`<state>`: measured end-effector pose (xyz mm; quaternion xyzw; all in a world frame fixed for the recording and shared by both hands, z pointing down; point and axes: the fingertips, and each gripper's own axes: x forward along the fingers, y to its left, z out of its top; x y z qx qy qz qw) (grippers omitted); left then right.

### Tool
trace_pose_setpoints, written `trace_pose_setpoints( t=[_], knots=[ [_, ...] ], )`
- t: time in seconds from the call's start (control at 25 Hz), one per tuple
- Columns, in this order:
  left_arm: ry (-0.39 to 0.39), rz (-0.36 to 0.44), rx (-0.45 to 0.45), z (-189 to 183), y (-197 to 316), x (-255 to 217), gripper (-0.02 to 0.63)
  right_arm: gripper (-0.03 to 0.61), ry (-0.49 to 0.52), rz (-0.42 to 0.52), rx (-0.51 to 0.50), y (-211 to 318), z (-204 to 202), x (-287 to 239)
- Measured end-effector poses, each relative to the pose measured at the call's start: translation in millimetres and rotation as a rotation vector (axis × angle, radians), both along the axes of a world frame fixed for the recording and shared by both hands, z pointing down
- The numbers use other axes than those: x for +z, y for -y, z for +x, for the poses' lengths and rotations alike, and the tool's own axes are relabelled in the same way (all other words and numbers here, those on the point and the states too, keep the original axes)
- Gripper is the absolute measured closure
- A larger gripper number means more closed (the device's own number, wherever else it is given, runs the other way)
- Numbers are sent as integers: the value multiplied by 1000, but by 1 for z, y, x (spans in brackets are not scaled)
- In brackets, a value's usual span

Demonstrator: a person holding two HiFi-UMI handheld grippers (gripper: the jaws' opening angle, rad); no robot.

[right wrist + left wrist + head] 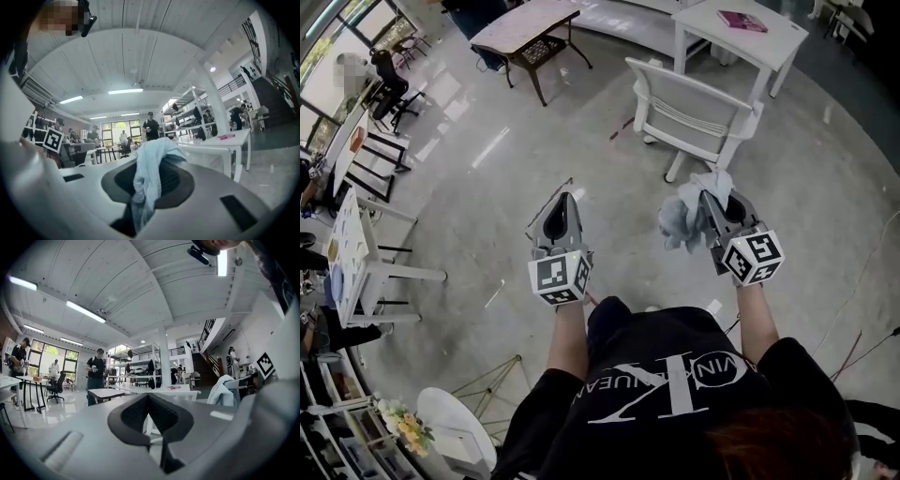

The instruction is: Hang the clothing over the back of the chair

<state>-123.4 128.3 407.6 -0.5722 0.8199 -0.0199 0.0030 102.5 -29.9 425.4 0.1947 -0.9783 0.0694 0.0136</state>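
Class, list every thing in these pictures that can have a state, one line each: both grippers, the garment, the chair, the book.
Left gripper: jaws together, empty.
Right gripper: shut on the pale blue-grey cloth garment.
Garment: bunched, hanging from the jaws, not yet hung.
White slat-backed chair: upright, back bare.
Pink book: closed, flat on the white table.

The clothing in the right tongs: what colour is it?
The clothing is pale blue; right gripper view.
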Motion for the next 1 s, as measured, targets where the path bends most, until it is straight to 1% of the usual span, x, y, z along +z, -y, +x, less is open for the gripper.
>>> trace_pose_setpoints(
  t=[0.28,0.64,0.8,1.0],
  knots=[
    [-16,-10,47,-17,40,7,603,517,-14,5,32,26,-13,1],
    [-25,9,169,-43,119,3,603,517,-22,4,89,56,-34,2],
    [-43,9,209,-52,151,4,603,517,-29,-8,104,72,-46,2],
    [-56,1,241,-65,176,9,603,517,-48,-12,114,85,-66,5]
  ],
)
